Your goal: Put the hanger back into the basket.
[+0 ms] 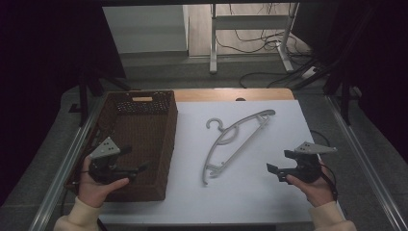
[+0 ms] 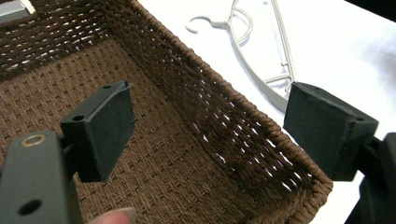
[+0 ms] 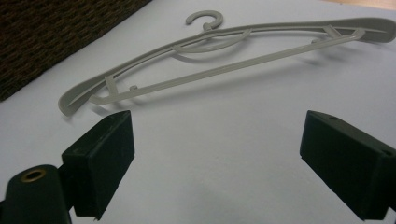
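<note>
hanger: we see a grey plastic clothes hanger lying flat on the white table top, mid-table, hook towards the basket side, long axis running diagonally from near-left to far-right.
hanger contact: nothing touches it; both grippers are well apart from it.
right gripper: right gripper hovers over the table near the hanger's right, pointing at it; in the right gripper view its jaws stand wide apart with only bare table between them, hanger beyond. Released, holding nothing.
left gripper: left gripper sits over the basket, jaws spread wide, empty. Released.
basket: brown woven basket at the table's left, just beside the hanger; we see its inner wall between the left jaws.
hands: a hand grips each tool, cream sleeves at the bottom edge.
</note>
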### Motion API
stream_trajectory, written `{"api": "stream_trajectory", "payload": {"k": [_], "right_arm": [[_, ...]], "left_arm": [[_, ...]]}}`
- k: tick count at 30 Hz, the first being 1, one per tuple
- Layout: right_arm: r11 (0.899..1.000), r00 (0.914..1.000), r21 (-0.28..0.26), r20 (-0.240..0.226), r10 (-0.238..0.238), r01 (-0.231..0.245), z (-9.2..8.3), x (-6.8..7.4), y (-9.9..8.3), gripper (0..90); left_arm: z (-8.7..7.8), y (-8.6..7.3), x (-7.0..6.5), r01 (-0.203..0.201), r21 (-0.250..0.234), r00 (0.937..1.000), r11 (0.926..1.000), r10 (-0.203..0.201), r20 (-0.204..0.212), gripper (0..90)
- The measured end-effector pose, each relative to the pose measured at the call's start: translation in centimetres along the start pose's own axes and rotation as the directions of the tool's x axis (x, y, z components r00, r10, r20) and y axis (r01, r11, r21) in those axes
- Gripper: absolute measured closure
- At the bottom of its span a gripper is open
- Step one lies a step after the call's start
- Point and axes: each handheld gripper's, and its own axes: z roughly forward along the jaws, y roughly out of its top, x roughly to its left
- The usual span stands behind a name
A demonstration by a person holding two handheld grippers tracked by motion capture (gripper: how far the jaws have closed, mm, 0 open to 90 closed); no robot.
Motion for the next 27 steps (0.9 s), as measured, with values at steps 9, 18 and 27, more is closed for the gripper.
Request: {"api": "stream_trajectory", "payload": {"k": [9,18,27], "right_arm": [[1.0,1.0,0.019,0.0,0.004,-0.004,0.1,0.3,0.2,8.8],[0.999,1.0,0.032,0.005,0.008,-0.008,-0.2,0.5,0.2,8.3],[0.999,0.9986,0.024,0.032,0.042,-0.043,-0.6,-0.1,0.3,11.3]], "left_arm": [[0.4,-0.2,-0.3,-0.008,0.016,1.0,0.9998,0.008,0.006,16.3],[0.5,-0.2,-0.5,-0.023,0.019,0.9997,0.9996,0.023,0.012,16.2],[0.3,-0.5,-0.7,-0.026,0.024,0.9996,0.9994,0.026,0.01,16.2]]}}
